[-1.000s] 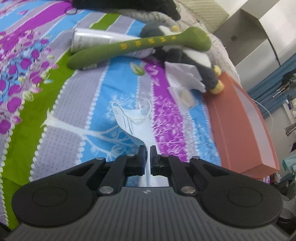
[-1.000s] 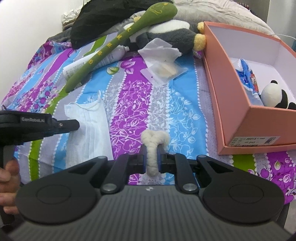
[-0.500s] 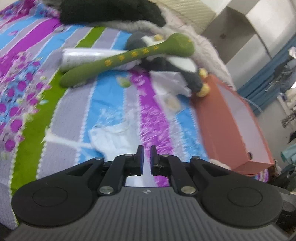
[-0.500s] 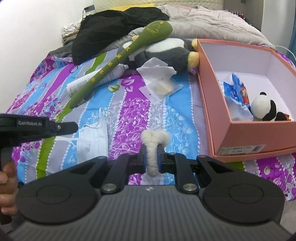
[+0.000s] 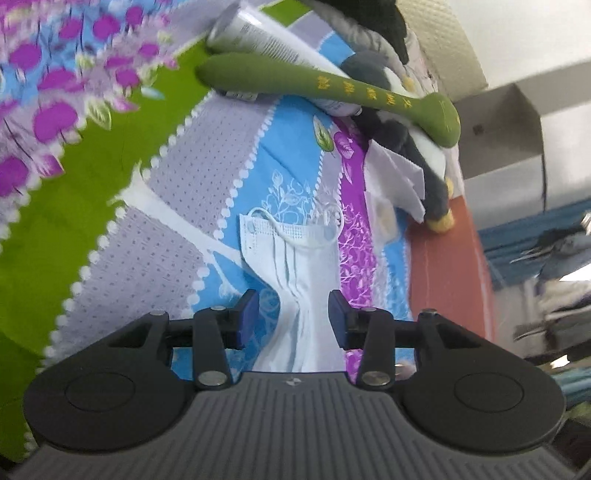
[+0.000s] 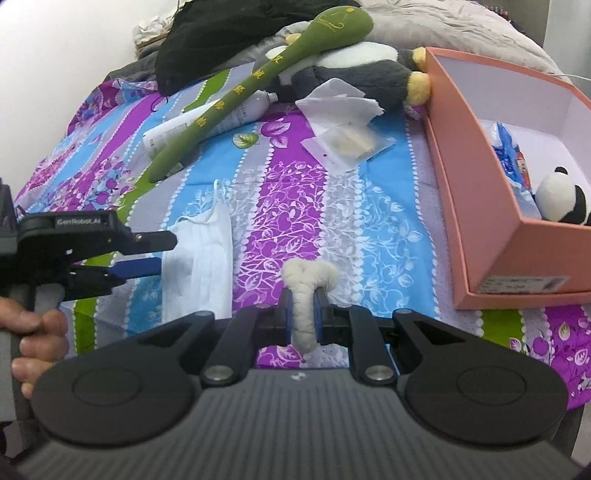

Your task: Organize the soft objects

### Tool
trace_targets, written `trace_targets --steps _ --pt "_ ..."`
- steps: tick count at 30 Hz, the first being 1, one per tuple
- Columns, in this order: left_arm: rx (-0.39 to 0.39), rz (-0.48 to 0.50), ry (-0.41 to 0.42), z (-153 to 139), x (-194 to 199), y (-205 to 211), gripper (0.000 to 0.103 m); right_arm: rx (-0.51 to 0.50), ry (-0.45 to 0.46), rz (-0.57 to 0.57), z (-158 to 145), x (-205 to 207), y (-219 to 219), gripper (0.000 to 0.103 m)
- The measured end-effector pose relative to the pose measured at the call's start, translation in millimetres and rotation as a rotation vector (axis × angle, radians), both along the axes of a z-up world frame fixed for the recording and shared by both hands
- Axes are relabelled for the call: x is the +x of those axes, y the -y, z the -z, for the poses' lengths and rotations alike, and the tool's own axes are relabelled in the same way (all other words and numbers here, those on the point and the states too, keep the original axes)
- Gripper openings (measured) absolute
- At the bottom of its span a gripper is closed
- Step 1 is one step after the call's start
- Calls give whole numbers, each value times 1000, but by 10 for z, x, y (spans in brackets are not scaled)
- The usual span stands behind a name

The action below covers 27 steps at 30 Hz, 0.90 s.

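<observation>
The right gripper point(image 6: 303, 317) is pinching a cream fluffy piece point(image 6: 308, 291) tightly between its blue pads point(image 6: 286, 319), and the knotted top of the piece is sticking out above the fingers. It is hovering over the striped bedspread point(image 6: 288, 206), near the front corner of the pink box point(image 6: 491, 229).

The left gripper point(image 5: 293, 315) is pointing down at the white face mask point(image 5: 295, 266), which is lying flat on the blue stripe of the bedspread. Its jaws have just been opening and are now standing apart, with the near end of the mask between them, but the pads are not pressing it. In the right wrist view this gripper point(image 6: 162, 254) is coming in from the left side, with a person's hand point(image 6: 33, 343) holding its handle.

Farther back, a clear packet point(image 6: 347, 146) and a white tissue point(image 6: 340, 99) are lying near the box. Inside the box a small panda toy point(image 6: 561, 195) is sitting beside a blue wrapper point(image 6: 511, 155). Behind these, a long green plush point(image 6: 266, 77) is leaning over a white tube point(image 6: 207, 125) and a grey-and-white plush animal point(image 6: 354, 70). A black cloth point(image 6: 229, 33) is lying at the far end.
</observation>
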<state>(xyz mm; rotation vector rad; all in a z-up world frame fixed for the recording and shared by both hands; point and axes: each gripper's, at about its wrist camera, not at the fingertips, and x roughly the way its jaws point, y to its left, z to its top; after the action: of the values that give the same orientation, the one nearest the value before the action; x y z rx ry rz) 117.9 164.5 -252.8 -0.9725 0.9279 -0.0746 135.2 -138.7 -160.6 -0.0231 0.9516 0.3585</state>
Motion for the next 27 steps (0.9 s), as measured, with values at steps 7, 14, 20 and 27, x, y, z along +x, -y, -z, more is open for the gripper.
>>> trace_targets --steps 7,14,20,27 --pt "-57 12 -55 179 142 72 16 -10 -4 7 8 65 5 15" --pt "33 35 -56 65 188 188 6 -7 -2 26 -1 81 68 15" --pt "64 53 -10 -152 188 233 5 5 15 36 -52 67 112 15" --pt "161 115 46 -491 230 408 3 21 44 54 -142 40 183 15"
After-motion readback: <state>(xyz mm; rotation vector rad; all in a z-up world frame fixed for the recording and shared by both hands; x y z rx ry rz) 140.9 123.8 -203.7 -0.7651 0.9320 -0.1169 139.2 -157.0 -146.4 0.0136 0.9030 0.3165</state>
